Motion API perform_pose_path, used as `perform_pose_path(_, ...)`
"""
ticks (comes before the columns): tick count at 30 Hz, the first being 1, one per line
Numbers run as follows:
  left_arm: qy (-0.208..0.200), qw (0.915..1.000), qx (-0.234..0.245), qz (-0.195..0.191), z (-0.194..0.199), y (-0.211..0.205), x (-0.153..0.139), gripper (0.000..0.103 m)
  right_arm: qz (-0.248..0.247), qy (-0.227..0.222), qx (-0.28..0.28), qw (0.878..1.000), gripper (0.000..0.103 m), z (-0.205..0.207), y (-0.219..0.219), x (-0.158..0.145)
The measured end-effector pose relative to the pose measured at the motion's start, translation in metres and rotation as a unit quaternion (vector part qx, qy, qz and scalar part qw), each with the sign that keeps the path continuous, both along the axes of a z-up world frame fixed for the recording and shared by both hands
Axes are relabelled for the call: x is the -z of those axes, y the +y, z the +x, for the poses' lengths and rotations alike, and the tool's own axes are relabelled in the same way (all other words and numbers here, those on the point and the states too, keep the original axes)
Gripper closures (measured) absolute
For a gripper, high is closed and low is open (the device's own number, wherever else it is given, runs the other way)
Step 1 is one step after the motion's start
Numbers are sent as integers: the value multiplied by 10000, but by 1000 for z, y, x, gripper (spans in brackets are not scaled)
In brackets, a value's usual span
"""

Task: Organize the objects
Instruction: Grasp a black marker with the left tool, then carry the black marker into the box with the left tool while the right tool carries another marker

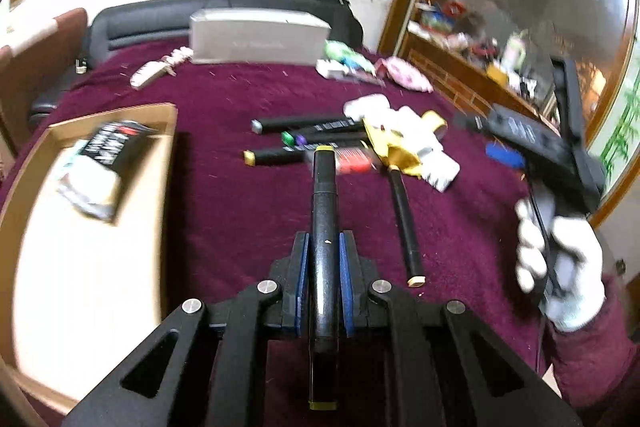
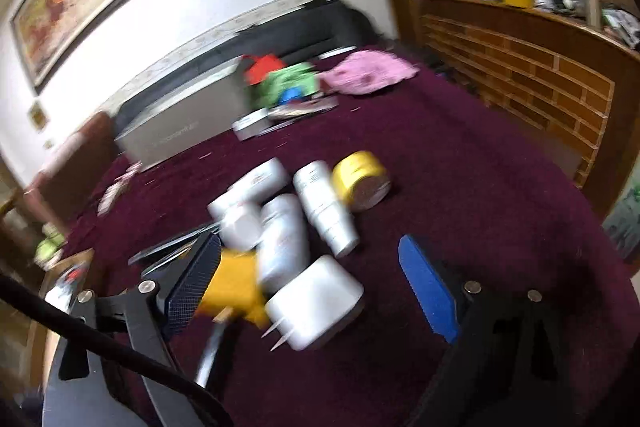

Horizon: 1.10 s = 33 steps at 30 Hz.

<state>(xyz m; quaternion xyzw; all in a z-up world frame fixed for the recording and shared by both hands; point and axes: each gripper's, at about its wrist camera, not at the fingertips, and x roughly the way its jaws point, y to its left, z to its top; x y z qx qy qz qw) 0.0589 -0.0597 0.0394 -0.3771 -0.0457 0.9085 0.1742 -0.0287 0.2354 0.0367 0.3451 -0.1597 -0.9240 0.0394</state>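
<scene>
The left gripper [image 1: 324, 259] is clamping a black marker [image 1: 325, 227] between its blue-padded fingers [image 1: 303, 279], the marker running straight forward along them with its yellow-capped end sticking out well past the fingertips and hanging above the maroon-covered surface [image 1: 224, 219]. Ahead of those fingers a cluster of black markers [image 1: 304, 139] is lying on the cloth, touching one another, and just to their right another black marker [image 1: 406, 223] is lying by itself, pointing back toward the camera. To the left of the fingers a cardboard box [image 1: 100, 227] is sitting with a blurred black-and-white package [image 1: 100, 171] in its far end. Off to the right, the right gripper [image 1: 520, 135] is being held by a white-gloved hand [image 1: 560, 267]. In the right wrist view, the right gripper [image 2: 312, 291] is holding its fingers spread wide with nothing between the pads. Between and ahead of those fingers a heap of white bottles [image 2: 280, 219] is lying on its side, with a white charger plug [image 2: 316, 303] nearest, a yellow object [image 2: 236, 283] beside the left finger, and a yellow tape roll [image 2: 362, 181] just beyond the bottles.
</scene>
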Motion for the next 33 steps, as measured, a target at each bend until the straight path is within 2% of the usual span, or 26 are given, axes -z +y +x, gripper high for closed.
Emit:
perform_pose_path(3,89,9997,-113,188,7,-16,-1,92,339,-292,-555,9975,11,16,-33,1)
perform_pose_path(6,102,9992,-156,353,15,-26,2,91,583,-666,-810,9928,18,14,-59,16)
perform_pose_path(8,153,9991,-169,367,21,-30,2,91,750,-975,-878,9885,34,5,-76,32)
perform_pose_path(10,230,9989,-214,345,27,-36,2,91,938,-1194,-837,9849,45,-5,-87,46)
perform_pose_path(11,255,9988,-236,340,27,-38,1,91,1025,-1227,-821,9837,51,-7,-91,50)
perform_pose_path(13,286,9984,-302,383,28,-46,1,91,1431,-1268,-709,9790,56,-14,-103,59)
perform_pose_path(15,294,9980,-356,425,29,-52,1,91,1744,-1081,-684,9763,62,-12,-111,61)
perform_pose_path(16,295,9979,-387,437,29,-55,1,91,1754,-1010,-743,9765,74,-11,-114,61)
perform_pose_path(17,291,9977,-407,448,29,-58,1,91,1707,-994,-794,9771,82,-9,-115,60)
perform_pose_path(19,315,9973,-448,495,31,-62,2,91,1563,-1040,-827,9787,91,-7,-111,60)
perform_pose_path(26,460,9956,-594,558,37,-73,1,91,123,-1203,-1197,9854,91,5,-86,54)
perform_pose_path(30,531,9947,-693,547,43,-77,-1,91,-779,-1203,-1569,9772,90,17,-82,50)
perform_pose_path(33,535,9938,-814,539,44,-82,-3,91,-1144,-1104,-1895,9689,90,23,-92,37)
